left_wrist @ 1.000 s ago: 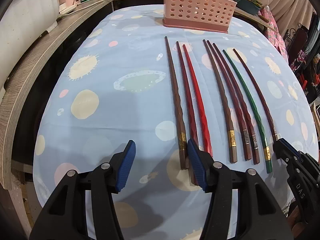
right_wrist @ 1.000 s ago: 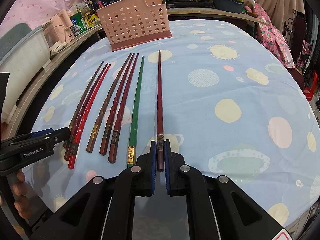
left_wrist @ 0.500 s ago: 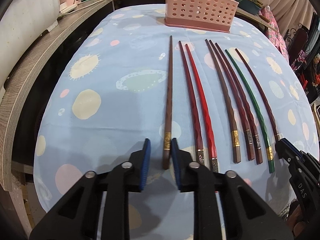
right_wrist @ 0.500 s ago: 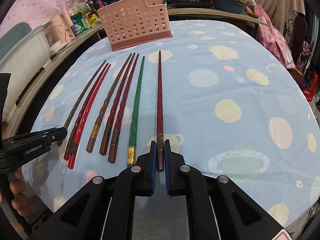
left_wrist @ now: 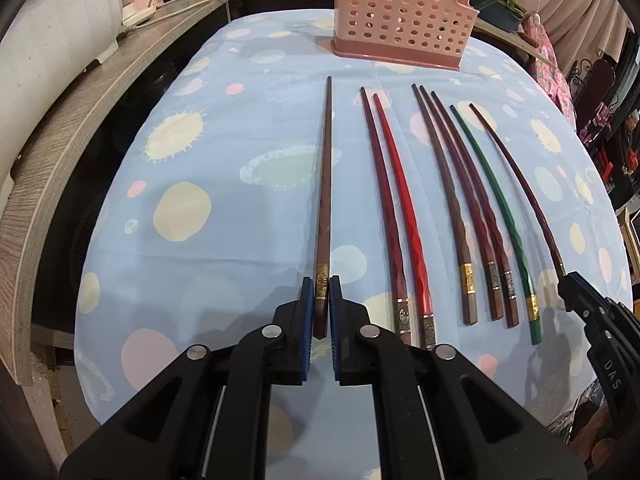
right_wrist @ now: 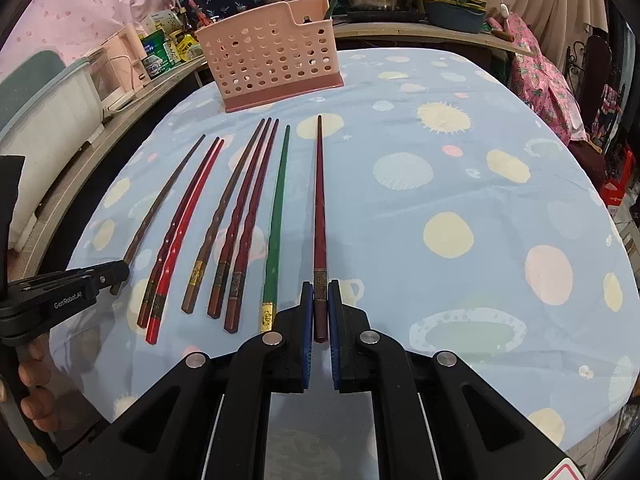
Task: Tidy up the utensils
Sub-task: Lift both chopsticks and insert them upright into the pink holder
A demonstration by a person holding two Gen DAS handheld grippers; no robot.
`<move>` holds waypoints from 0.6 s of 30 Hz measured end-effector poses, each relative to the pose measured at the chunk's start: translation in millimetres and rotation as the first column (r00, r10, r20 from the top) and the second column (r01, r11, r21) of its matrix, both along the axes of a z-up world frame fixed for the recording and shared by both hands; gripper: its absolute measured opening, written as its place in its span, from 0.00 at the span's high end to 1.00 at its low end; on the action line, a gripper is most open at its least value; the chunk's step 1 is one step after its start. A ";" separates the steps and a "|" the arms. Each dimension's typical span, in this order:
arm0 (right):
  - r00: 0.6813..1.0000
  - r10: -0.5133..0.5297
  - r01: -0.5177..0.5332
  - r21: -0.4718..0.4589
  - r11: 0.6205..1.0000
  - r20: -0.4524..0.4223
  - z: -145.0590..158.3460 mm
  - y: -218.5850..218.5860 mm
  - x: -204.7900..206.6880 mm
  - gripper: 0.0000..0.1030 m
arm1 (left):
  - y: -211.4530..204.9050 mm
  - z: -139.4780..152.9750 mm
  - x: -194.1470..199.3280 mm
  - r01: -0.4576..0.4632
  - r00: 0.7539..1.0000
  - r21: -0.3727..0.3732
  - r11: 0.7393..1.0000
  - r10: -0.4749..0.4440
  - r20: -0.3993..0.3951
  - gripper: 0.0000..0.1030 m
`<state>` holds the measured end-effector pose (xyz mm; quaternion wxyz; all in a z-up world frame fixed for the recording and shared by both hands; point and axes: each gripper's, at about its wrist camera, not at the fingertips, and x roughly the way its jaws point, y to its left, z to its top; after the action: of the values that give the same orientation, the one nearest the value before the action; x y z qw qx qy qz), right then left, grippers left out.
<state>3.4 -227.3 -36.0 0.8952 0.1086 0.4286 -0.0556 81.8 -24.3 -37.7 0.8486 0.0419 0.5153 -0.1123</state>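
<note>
Several chopsticks lie side by side on the blue tablecloth, thick ends toward me. My left gripper (left_wrist: 321, 294) is shut on the thick end of the leftmost brown chopstick (left_wrist: 325, 200). My right gripper (right_wrist: 319, 300) is shut on the thick end of the rightmost dark red chopstick (right_wrist: 319, 200). Between them lie two red chopsticks (left_wrist: 404, 216), three brown and maroon ones (left_wrist: 464, 208) and a green one (right_wrist: 276, 220). A pink perforated utensil basket (left_wrist: 400, 12) stands upright at the far end of the table; it also shows in the right wrist view (right_wrist: 272, 60).
A wooden counter (left_wrist: 80, 120) with white appliances and jars runs along the left. Pots and a dark tray (right_wrist: 452, 12) stand behind the basket. Pink floral cloth (right_wrist: 540, 80) hangs at the far right. The table's right half (right_wrist: 480, 200) holds only cloth.
My left gripper has slid left from the red pair to the leftmost brown chopstick and closed on it, swinging that chopstick away from the red pair. My right gripper has kept its hold.
</note>
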 end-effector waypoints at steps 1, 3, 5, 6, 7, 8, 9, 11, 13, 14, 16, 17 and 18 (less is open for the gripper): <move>1.000 -0.002 0.002 0.000 1.000 0.007 3.6 -0.8 0.2 0.93 | 0.2 2.4 -0.5 0.000 1.000 0.000 1.000 0.000 0.006 0.93; 1.000 -0.008 0.008 0.000 1.000 0.025 11.4 -2.7 -0.2 0.93 | 0.7 9.1 -1.5 0.001 1.000 0.000 1.000 -0.001 0.021 0.93; 0.999 -0.014 0.014 0.001 1.000 0.044 19.6 -5.5 -0.1 0.93 | 1.4 16.2 -2.3 0.002 0.999 -0.002 1.000 -0.002 0.035 0.93; 0.998 -0.017 0.016 0.001 1.000 0.053 23.8 -6.8 0.2 0.93 | 1.8 20.3 -2.3 0.001 0.999 -0.004 1.000 -0.001 0.043 0.93; 0.998 -0.019 0.019 0.000 1.000 0.063 28.6 -8.3 0.6 0.93 | 2.2 24.6 -2.1 0.000 0.999 -0.007 1.000 0.001 0.050 0.93; 0.997 -0.022 0.022 -0.001 1.000 0.072 32.7 -9.1 0.9 0.93 | 2.8 29.2 -1.8 -0.002 0.998 -0.011 1.000 0.003 0.056 0.93; 0.996 -0.024 0.024 -0.001 1.000 0.082 37.4 -10.5 1.5 0.93 | 3.8 33.5 -0.8 -0.004 0.998 -0.017 1.000 0.005 0.063 0.93; 0.994 -0.028 0.029 -0.003 1.000 0.107 48.9 -13.9 3.5 0.93 | 5.4 45.2 0.2 -0.006 0.997 -0.031 1.000 0.009 0.083 0.93; 0.991 -0.033 0.034 -0.007 0.999 0.133 60.8 -17.7 6.4 0.93 | 6.6 55.7 1.9 -0.007 0.995 -0.043 0.999 0.011 0.102 0.93; 0.989 -0.035 0.036 -0.007 0.999 0.147 66.6 -19.6 8.2 0.93 | 7.5 63.4 3.4 -0.007 0.993 -0.050 0.999 0.013 0.116 0.93; 0.984 -0.041 0.042 -0.005 0.999 0.173 78.9 -23.9 12.1 0.93 | 9.2 75.3 6.7 -0.008 0.990 -0.062 0.998 0.017 0.138 0.93; 0.982 -0.043 0.044 -0.003 0.999 0.186 85.1 -26.0 14.1 0.93 | 10.0 81.6 8.9 -0.008 0.989 -0.067 0.998 0.018 0.149 0.93; 0.979 -0.046 0.047 0.000 0.999 0.201 91.8 -28.8 16.9 0.93 | 10.6 89.8 11.4 -0.008 0.986 -0.074 0.997 0.021 0.165 0.93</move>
<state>20.4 -256.1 55.8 0.9326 0.1215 0.3334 -0.0663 93.3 -13.8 52.1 0.8902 0.0163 0.4389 -0.1210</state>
